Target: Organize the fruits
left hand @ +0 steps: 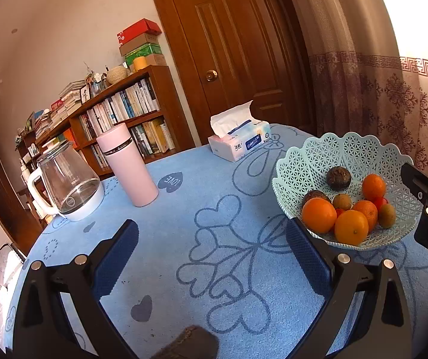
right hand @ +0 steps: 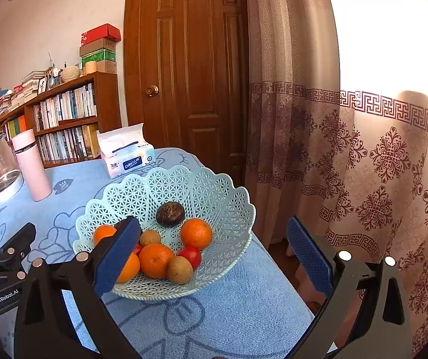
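My pads (left hand: 308,257) look rough blue rubber; basket (right hand: 214,191) is glossy latticed plastic, tablecloth (left hand: 202,179) matt nubby cloth, door (right hand: 196,59) polished wood, kettle (left hand: 64,176) clear glass.

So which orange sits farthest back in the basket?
The orange on the right, beside the dark fruit; the other three lie nearer the front rim.

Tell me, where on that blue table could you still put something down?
The widest bare patch of the blue tablecloth lies between the pink bottle and the fruit basket, in front of the tissue pack. A narrower strip runs in front of the basket. The glass kettle and bottle crowd the left; the basket is full.
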Demonstrator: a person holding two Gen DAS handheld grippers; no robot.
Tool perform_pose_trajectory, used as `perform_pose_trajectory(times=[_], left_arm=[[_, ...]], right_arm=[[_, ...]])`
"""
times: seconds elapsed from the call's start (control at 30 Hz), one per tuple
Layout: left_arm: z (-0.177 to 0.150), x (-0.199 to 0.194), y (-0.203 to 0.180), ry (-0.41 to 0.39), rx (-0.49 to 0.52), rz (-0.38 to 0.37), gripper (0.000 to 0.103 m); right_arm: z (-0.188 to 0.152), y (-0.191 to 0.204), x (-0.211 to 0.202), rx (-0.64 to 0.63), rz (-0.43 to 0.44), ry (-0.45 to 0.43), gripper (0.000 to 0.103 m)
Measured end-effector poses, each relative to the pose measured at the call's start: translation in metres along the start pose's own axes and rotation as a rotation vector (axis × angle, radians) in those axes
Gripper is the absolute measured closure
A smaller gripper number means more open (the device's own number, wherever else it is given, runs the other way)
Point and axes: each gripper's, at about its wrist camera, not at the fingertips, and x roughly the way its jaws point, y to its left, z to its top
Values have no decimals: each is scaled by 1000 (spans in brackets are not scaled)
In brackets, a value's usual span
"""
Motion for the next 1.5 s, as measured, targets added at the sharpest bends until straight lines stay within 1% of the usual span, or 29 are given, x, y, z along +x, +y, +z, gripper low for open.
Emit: perform_pose_trajectory(times=[0.53,1.5], left_arm=[[-2,2,-6,12,25,-12,5],[-4,5,-5,21,24,-12,5]], right_arm=[[-1,0,0,5,0,6,3],[-2,0,0,1,1,6,3]])
